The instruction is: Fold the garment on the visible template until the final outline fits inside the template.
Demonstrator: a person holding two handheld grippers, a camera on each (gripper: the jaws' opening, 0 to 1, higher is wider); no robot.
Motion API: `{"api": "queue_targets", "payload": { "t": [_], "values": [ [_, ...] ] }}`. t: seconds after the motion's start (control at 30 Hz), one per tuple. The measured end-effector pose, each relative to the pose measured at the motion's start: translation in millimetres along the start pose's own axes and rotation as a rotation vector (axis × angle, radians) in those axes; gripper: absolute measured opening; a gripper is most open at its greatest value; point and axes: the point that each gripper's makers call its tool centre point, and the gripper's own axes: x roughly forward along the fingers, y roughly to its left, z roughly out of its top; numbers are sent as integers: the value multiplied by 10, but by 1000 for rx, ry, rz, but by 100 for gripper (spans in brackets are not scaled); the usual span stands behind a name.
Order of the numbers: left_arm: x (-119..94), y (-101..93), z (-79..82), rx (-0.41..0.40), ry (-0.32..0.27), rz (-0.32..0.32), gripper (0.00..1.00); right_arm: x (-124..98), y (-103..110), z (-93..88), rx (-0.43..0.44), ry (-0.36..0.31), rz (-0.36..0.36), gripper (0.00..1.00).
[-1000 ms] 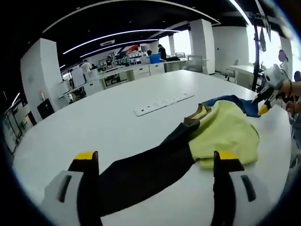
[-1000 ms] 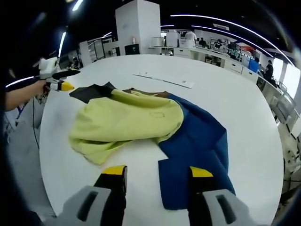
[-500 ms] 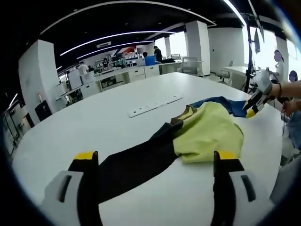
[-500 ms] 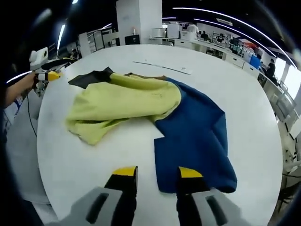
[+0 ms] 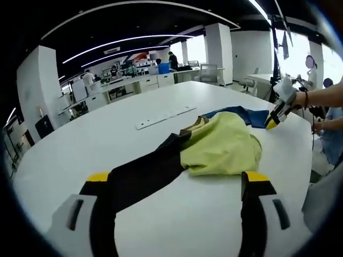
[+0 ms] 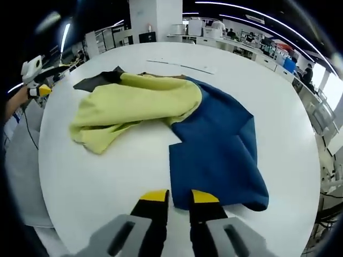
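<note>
White round table [image 6: 107, 176] carries everything; large open-plan room behind it with pillars and desks.

Garment [image 6: 161, 115] lies spread across the tabletop, three colour zones: yellow-green middle section [image 6: 134, 104], bunched and folded over itself; blue panel [image 6: 217, 144] flat toward the right gripper's side; black panel [image 5: 144, 176] stretching toward the left gripper. In the left gripper view the yellow-green part [image 5: 222, 147] sits mid-table, with the blue [image 5: 246, 115] peeking out behind it.

A long thin white strip [image 5: 163, 116] lies flat on the table beyond the garment, apart from it.

Left gripper [image 5: 177, 179]: jaws wide apart, yellow tips, nothing between them; the black panel's end lies just ahead of its left jaw. Cannot tell if it touches.

Right gripper [image 6: 174, 197]: jaws nearly together with a narrow gap, tips at the near edge of the blue panel. Cannot tell whether fabric is pinched between them. In the left gripper view it sits at the far blue edge [image 5: 274, 119], held in a hand [image 5: 308, 99].
</note>
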Motion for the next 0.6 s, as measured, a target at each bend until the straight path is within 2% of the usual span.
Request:
{"api": "queue_targets", "payload": {
  "t": [0.1, 0.2, 0.23, 0.4, 0.6],
  "values": [
    [-40, -5, -23, 13, -3, -4, 93, 4, -22, 6, 8, -3, -3, 7],
    [-53, 8, -57, 23, 3, 3, 90, 0, -60, 5, 9, 3, -19, 1],
    [-57, 10, -68, 21, 8, 5, 90, -2, -57, 17, 37, -4, -15, 0],
    [-79, -3, -94, 37, 8, 17, 88, -107, -76, 146, 80, -62, -13, 0],
    [-101, -33, -130, 52, 16, 19, 88, -326, -316, 350, 119, -151, -93, 0]
  ]
}}
